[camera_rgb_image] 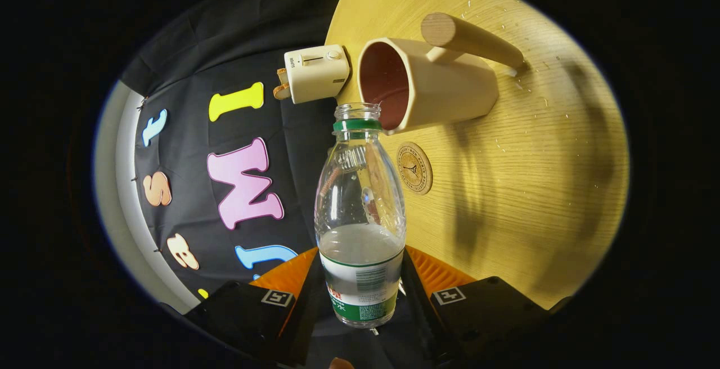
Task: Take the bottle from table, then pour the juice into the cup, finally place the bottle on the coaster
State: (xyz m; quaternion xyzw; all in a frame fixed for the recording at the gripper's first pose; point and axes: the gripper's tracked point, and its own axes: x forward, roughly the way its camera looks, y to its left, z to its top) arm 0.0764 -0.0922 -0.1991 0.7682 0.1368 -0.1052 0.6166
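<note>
My gripper (361,282) is shut on a clear plastic bottle (360,200), both fingers pressing its labelled lower part. The bottle has a green neck ring and no cap. Pale liquid sits in the end near the fingers, and no stream leaves the mouth. The whole scene looks rolled sideways, so the bottle is tipped over the table. Its open mouth lies right at the rim of the cream cup (439,85), which has a reddish-brown inside and a wooden stick handle (469,37). A small round wooden coaster (414,168) lies on the table beside the bottle's shoulder, just short of the cup.
The light wooden table (534,178) carries the cup and the coaster. A cream toaster (316,73) with bread in its slot stands beyond the cup near the table's edge. Scattered crumbs lie near the handle.
</note>
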